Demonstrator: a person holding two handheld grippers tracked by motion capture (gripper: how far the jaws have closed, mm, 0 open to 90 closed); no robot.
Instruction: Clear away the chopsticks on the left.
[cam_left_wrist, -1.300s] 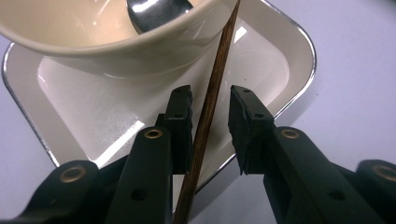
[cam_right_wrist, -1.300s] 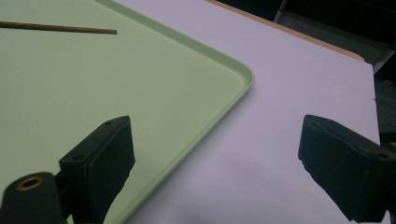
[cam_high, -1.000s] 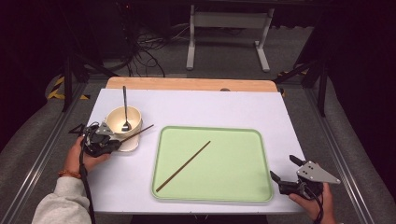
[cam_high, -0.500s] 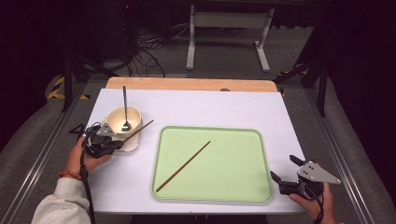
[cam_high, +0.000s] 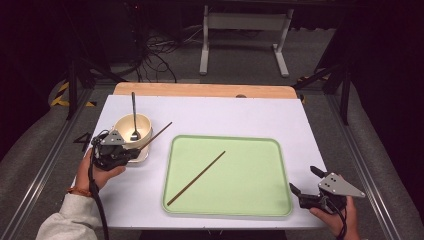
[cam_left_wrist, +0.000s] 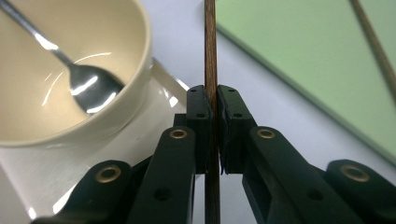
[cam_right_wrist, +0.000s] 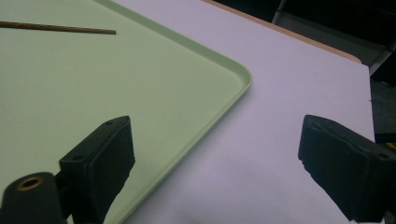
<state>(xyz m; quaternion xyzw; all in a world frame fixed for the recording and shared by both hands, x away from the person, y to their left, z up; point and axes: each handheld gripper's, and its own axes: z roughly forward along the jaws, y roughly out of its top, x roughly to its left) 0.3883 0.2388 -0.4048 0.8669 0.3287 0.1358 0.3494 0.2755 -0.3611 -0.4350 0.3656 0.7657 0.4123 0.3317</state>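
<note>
My left gripper (cam_high: 129, 151) is shut on a brown chopstick (cam_high: 159, 131) beside the cream bowl (cam_high: 131, 126). The stick slants up and right from the jaws, past the bowl's rim. In the left gripper view the pads (cam_left_wrist: 200, 112) pinch the chopstick (cam_left_wrist: 210, 42) part-way along its length, and my left gripper (cam_left_wrist: 213, 100) is right next to the bowl (cam_left_wrist: 60, 116). A metal spoon (cam_high: 134, 114) leans in the bowl. A second chopstick (cam_high: 196, 178) lies diagonally on the green tray (cam_high: 250, 150). My right gripper (cam_high: 304, 180) stands open at the tray's near right corner, holding nothing.
The bowl stands on a small white square plate (cam_high: 144, 156). The white tabletop (cam_high: 225, 112) extends behind the tray to a wooden strip (cam_high: 200, 90) at the far edge. In the right gripper view, the tray's corner (cam_right_wrist: 245, 77) lies between my right gripper's (cam_right_wrist: 217, 158) jaws.
My left gripper has lifted a little and shifted right with the chopstick, whose free end now points higher. The right gripper has stayed put.
</note>
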